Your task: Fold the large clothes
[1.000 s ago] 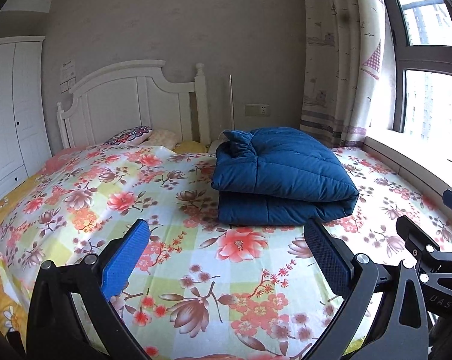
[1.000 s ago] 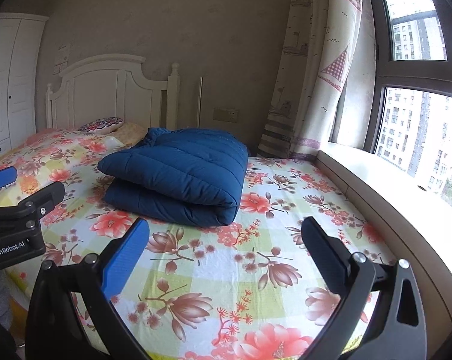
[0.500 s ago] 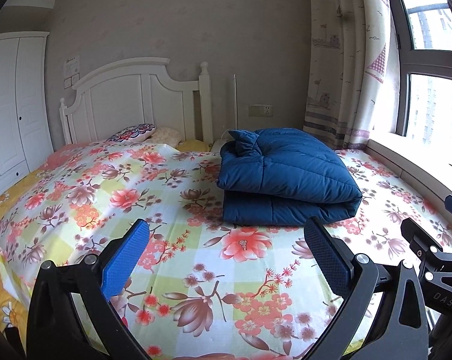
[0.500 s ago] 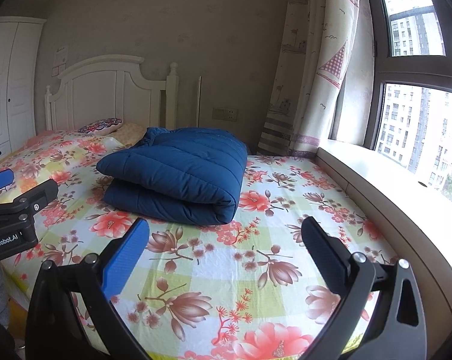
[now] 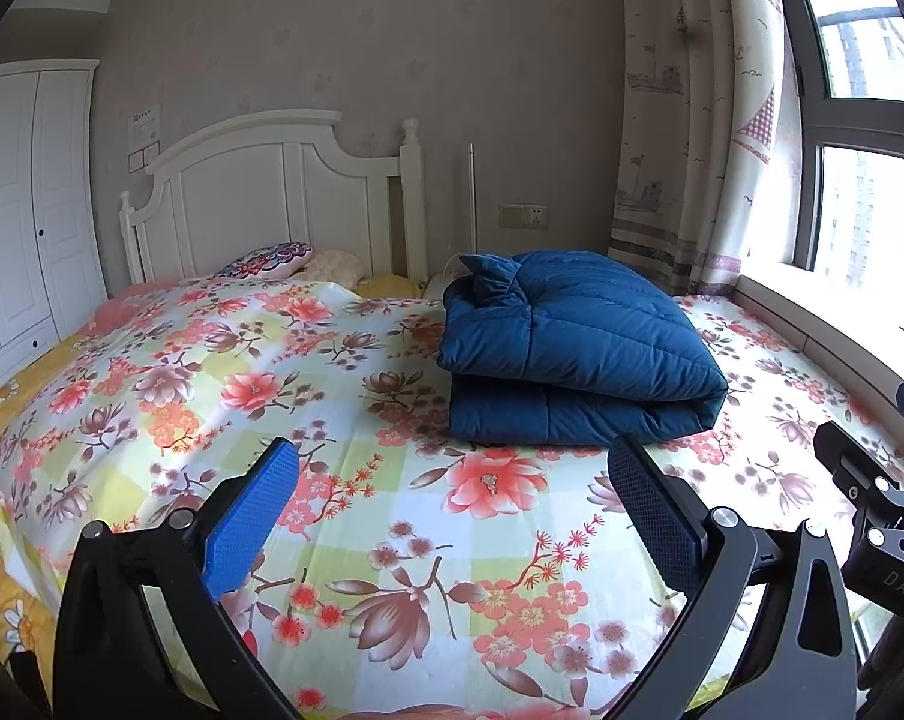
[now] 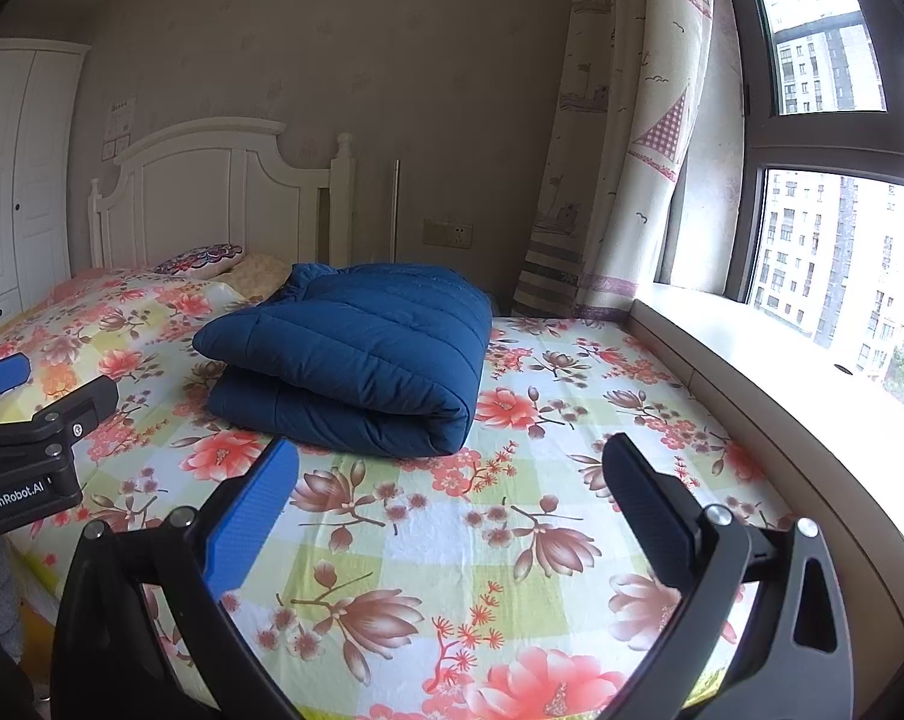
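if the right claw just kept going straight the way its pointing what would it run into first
Probably the flowered bedsheet: the open right claw points over bare sheet, angled slightly down. The folded dark blue quilted coat lies ahead but left of centre, so the claw's left finger might clip its near corner; depth is hard to judge.

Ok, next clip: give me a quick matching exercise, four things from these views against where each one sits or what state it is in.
Things:
1. blue padded coat
2. patterned pillow
3. left gripper
4. wall socket

Places or states:
A. on the wall between the headboard and the curtain
B. open, holding nothing, above the floral sheet
C. folded into a thick bundle on the bed
D. at the head of the bed, against the headboard

Pairs: 1-C, 2-D, 3-B, 4-A
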Demonstrator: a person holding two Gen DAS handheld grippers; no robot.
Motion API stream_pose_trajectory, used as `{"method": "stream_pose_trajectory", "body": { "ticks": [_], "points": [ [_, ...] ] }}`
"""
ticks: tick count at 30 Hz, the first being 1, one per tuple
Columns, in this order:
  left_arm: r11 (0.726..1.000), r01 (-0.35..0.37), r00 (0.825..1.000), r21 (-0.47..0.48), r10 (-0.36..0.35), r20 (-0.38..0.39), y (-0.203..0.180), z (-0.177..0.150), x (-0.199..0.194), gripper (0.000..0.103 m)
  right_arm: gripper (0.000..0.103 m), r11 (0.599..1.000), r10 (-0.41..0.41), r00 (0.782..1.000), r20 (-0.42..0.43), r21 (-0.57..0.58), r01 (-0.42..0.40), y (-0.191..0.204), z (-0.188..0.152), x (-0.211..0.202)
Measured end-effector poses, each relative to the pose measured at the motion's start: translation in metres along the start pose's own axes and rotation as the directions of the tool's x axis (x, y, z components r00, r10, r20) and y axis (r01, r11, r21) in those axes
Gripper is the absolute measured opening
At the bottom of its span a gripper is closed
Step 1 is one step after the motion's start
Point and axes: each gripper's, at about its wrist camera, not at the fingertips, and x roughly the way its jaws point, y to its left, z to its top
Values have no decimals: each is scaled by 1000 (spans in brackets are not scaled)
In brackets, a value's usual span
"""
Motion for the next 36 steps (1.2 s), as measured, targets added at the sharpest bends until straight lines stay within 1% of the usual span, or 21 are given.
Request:
{"method": "stream_pose_trajectory", "body": {
  "ticks": [21,36],
  "points": [
    [1000,-3,1000,4,3,-2,1,-1,0,99,101,1000,0,1000,-1,-5,0,4,2,-2],
    [1000,-11,1000,9,11,18,3,0,-7,99,101,1000,7,1000,5,-15,-7,6,2,-2]
  ]
}}
